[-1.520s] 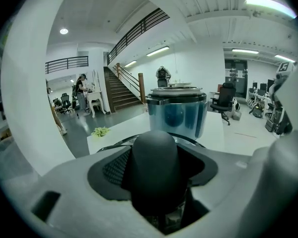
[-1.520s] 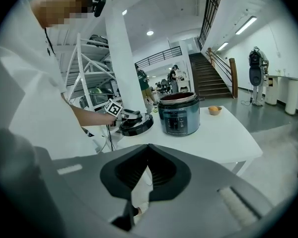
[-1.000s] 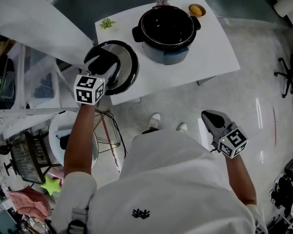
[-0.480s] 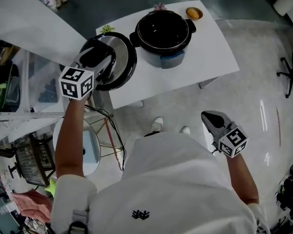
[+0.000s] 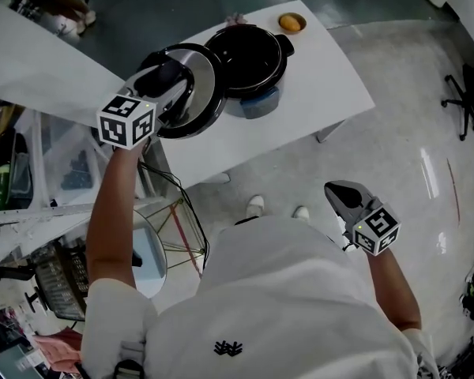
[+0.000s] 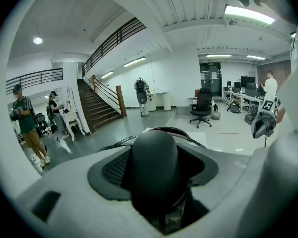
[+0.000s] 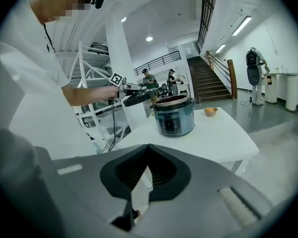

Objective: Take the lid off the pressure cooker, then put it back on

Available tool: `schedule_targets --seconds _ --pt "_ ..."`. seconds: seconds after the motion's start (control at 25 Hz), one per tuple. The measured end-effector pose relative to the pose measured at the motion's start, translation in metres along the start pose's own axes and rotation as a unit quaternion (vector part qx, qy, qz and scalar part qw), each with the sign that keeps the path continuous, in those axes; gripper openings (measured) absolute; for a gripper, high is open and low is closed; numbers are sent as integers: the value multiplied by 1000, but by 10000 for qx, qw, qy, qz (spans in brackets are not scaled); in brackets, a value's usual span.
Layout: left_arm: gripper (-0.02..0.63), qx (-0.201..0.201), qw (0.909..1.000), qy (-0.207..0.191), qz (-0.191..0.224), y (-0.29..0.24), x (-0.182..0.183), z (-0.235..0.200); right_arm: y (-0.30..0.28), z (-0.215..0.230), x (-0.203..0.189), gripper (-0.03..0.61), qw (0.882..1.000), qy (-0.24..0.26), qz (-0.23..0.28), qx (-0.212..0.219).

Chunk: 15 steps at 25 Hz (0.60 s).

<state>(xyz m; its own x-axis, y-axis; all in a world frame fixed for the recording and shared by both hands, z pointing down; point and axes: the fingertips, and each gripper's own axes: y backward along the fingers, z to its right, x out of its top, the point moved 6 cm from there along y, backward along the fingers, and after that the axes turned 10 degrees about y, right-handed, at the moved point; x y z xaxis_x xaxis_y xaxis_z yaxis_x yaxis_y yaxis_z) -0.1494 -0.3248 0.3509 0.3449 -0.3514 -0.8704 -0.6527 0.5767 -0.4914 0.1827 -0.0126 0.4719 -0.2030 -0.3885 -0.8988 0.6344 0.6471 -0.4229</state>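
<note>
Left claw [image 5: 167, 85] wide, clamped on knob [image 6: 154, 167] of lid [image 5: 204, 93]. Lid in air, overlapping left rim of pot [image 5: 249, 58]. I'd centre it over pot, level it, lower straight. Lid round, no long axis; knob faces up. Right claw [image 5: 344, 194] closed, empty, well clear of pot.

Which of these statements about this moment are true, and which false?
1. The left tongs grip the lid by its knob. True.
2. The lid sits closed on the pressure cooker. False: it is held up at the open cooker's left side.
3. The right tongs hold the small bowl. False: they are shut on nothing, away from the table; the bowl stands on the table.
4. The pressure cooker stands on the white table. True.
</note>
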Motion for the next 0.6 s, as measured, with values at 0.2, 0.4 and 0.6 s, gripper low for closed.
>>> schedule_targets --seconds 0.2,0.4,0.6 --pt "285 -254 9996 -119 -78 -34 16 9 13 8 -7 14 9995 -135 17 -268" --pt "285 -543 9981 -241 -187 -69 30 19 22 13 -12 14 9982 -295 45 -519" --pt "285 -790 9960 -310 -266 -104 41 27 28 17 -17 14 9965 -420 59 -718"
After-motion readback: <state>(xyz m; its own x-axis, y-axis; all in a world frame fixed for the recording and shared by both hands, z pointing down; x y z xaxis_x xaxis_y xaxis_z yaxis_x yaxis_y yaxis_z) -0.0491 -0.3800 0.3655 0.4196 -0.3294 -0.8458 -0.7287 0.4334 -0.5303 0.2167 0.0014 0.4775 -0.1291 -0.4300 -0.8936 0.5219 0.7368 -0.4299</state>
